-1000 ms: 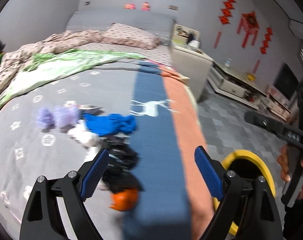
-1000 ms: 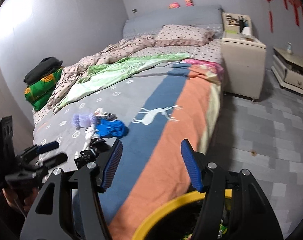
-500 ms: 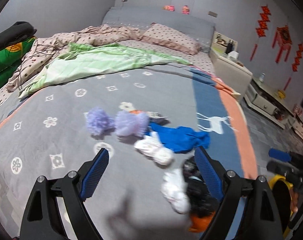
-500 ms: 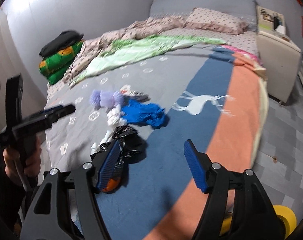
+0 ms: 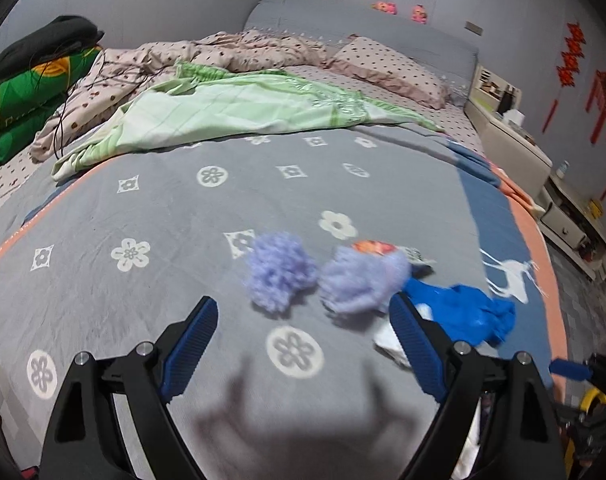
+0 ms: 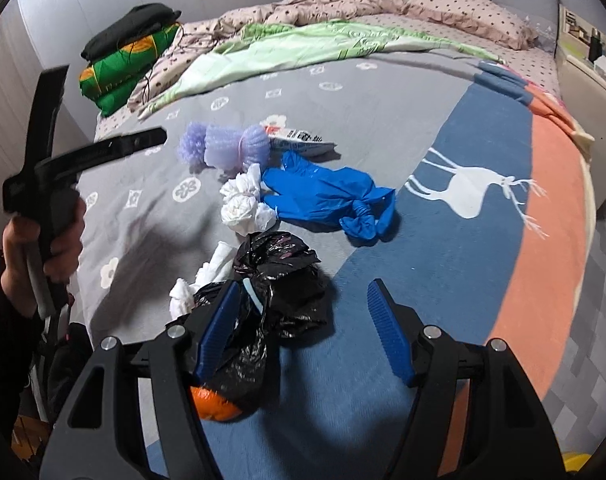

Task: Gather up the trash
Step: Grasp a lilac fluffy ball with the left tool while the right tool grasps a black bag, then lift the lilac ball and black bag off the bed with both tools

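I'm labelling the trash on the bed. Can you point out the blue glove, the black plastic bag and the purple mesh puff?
blue glove (image 6: pixel 323 194): right wrist view, on its palm.
black plastic bag (image 6: pixel 287 280): right wrist view, on the crumpled middle.
purple mesh puff (image 6: pixel 227 148): right wrist view, on the centre of the bundle.

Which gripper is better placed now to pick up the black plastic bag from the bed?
Probably the right gripper: it is open, with the black plastic bag just ahead of its fingers. The left gripper faces the purple mesh puffs instead.
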A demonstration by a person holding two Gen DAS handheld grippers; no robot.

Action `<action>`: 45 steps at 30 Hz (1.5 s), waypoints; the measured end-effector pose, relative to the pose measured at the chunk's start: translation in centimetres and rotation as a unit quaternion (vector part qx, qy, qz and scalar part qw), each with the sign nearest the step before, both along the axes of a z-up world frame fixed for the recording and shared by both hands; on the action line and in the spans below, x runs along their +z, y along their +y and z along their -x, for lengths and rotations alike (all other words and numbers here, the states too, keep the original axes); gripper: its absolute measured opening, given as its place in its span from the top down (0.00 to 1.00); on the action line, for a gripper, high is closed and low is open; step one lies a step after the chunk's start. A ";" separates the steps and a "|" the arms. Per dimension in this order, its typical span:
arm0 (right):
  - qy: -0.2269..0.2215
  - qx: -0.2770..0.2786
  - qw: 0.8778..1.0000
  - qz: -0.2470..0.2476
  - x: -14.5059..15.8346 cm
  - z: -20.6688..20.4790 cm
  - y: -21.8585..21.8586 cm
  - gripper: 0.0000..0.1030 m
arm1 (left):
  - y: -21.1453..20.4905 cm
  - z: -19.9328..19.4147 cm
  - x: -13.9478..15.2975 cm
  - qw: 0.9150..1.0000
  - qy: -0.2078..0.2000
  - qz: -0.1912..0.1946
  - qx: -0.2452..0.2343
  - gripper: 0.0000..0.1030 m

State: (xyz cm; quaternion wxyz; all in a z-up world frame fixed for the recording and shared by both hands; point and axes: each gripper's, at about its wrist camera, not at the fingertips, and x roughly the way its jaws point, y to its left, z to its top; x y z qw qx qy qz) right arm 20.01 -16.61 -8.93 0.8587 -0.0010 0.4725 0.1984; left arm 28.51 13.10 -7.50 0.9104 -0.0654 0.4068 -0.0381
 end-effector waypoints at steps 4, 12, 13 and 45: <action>0.011 0.008 1.000 0.007 -1.0 -1.1 0.6 0.38 | 1.0 -2.3 -1.1 1.000 0.009 0.008 0.008 0.19; 0.025 0.022 0.999 0.019 -2.1 -2.1 1.5 0.44 | 0.5 -6.0 -3.5 1.000 0.025 0.004 0.008 0.19; 0.028 0.024 0.999 0.019 -2.3 -2.1 1.7 0.46 | 0.3 -6.3 -3.7 1.000 0.028 0.004 0.006 0.19; 0.039 0.051 0.998 0.020 -2.5 -2.2 5.0 0.78 | 1.5 -3.8 -4.8 0.999 0.021 0.042 -0.008 0.70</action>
